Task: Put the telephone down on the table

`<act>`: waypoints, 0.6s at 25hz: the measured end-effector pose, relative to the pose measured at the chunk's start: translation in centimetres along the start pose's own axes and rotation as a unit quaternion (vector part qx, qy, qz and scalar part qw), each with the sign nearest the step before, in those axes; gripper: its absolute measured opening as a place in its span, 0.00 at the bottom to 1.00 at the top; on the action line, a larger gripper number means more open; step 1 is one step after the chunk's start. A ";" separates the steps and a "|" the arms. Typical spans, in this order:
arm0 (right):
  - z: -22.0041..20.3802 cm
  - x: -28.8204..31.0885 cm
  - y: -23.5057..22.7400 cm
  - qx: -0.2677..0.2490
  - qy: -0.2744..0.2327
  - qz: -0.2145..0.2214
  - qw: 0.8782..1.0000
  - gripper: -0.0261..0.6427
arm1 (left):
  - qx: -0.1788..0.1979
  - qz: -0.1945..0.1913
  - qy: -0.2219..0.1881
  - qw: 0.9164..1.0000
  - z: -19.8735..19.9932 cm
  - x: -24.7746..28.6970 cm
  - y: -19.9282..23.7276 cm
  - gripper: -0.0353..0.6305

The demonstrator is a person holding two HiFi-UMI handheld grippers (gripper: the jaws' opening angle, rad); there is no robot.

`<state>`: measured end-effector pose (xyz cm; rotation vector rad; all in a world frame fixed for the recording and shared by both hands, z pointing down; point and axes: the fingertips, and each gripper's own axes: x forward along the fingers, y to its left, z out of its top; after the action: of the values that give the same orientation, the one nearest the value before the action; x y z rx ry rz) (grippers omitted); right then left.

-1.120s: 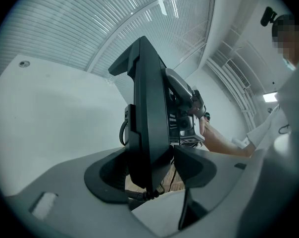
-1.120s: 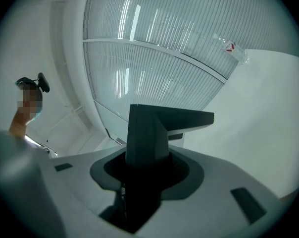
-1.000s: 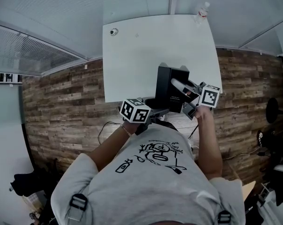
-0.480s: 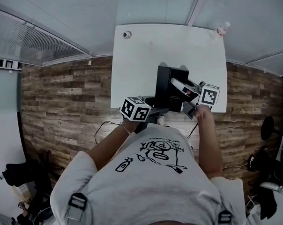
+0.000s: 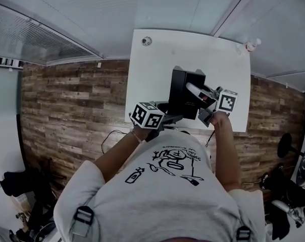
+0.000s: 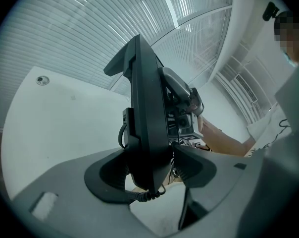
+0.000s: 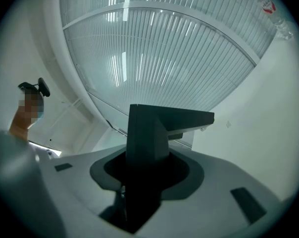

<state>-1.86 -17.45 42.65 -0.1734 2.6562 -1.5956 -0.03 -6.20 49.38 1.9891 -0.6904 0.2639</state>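
Wood-plank floor (image 5: 77, 100) runs across under me, w/ a pale slatted wall (image 5: 117, 9) beyond it. The white table (image 5: 157, 69) stands against that wall, its near edge just in front of me. My grey T-shirt (image 5: 162, 195) fills the bottom of the head view.

The telephone (image 5: 185, 92), black, is up on edge btwn my two grippers, over the near-right part of the table. I can't tell from any view whether its underside touches the tabletop. In the left gripper view it's a tall thin slab, slightly tilted, w/ the table pale behind it.

My L gripper (image 6: 152, 167) comes in from the near-left, marker cube (image 5: 147, 116) toward me. Its jaws are closed in on the telephone's lower edge, a pad against each side, so it's a grip w/ no slack. My R gripper (image 7: 144, 175) comes in from the right. Its jaws stand approx. half apart, and the telephone's black body fills the gap and sits tight btwn them, so that one has hold too.

The handset (image 5: 194, 91) lies on the telephone's face, on the side toward the R gripper. The coiled cord (image 6: 144, 195) pokes out just below the L jaws.

A clear bottle (image 5: 252, 45) stands at the table's far-right corner, well apart from the telephone. A small round fitting (image 5: 146, 41) sits at the far-left corner.
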 end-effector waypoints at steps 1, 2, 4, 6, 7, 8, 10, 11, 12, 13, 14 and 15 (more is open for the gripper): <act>0.1 0.3 -0.2 -0.001 0.001 -0.003 1.000 0.27 | 0.000 0.000 0.001 1.000 0.1 -0.2 0.3 0.47; 0.2 0.6 -0.5 -0.002 0.001 -0.005 1.000 0.27 | -0.001 0.000 0.003 1.000 0.2 -0.3 0.6 0.47; 0.5 0.9 -1.0 0.000 0.003 -0.007 1.000 0.27 | -0.002 0.000 0.009 1.000 0.5 -0.1 1.1 0.47; 0.9 0.8 -1.7 0.003 0.004 -0.007 1.000 0.27 | -0.004 0.001 0.013 1.000 0.9 0.4 1.5 0.47; 1.1 0.8 -1.9 0.005 0.005 -0.006 1.000 0.27 | -0.006 0.002 0.013 1.000 1.1 0.6 1.6 0.47; 1.3 0.8 -2.2 0.007 0.005 -0.005 1.000 0.27 | -0.007 0.003 0.012 1.000 1.3 0.7 1.7 0.47; 1.6 0.9 -2.6 0.011 0.006 -0.003 1.000 0.27 | -0.011 0.006 0.011 1.000 1.6 1.0 2.1 0.47; 1.7 0.9 -2.8 0.014 0.006 -0.002 1.000 0.27 | -0.013 0.007 0.011 1.000 1.7 1.2 2.3 0.47; 1.7 0.8 -3.0 0.017 0.006 0.001 1.000 0.27 | -0.015 0.009 0.011 1.000 1.7 1.4 2.4 0.47; 1.7 0.7 -3.2 0.020 0.006 0.003 1.000 0.27 | -0.017 0.011 0.011 1.000 1.6 1.7 2.5 0.47; 1.6 0.5 -3.5 0.022 0.008 0.005 1.000 0.27 | -0.020 0.013 0.011 1.000 1.5 2.0 2.5 0.47; 1.6 0.5 -3.7 0.025 0.009 0.010 1.000 0.27 | -0.022 0.015 0.011 1.000 1.4 2.3 2.6 0.47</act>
<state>-1.90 -20.58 45.14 -0.1305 2.6179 -1.6640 0.23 -9.13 51.62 1.9318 -0.7077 0.2861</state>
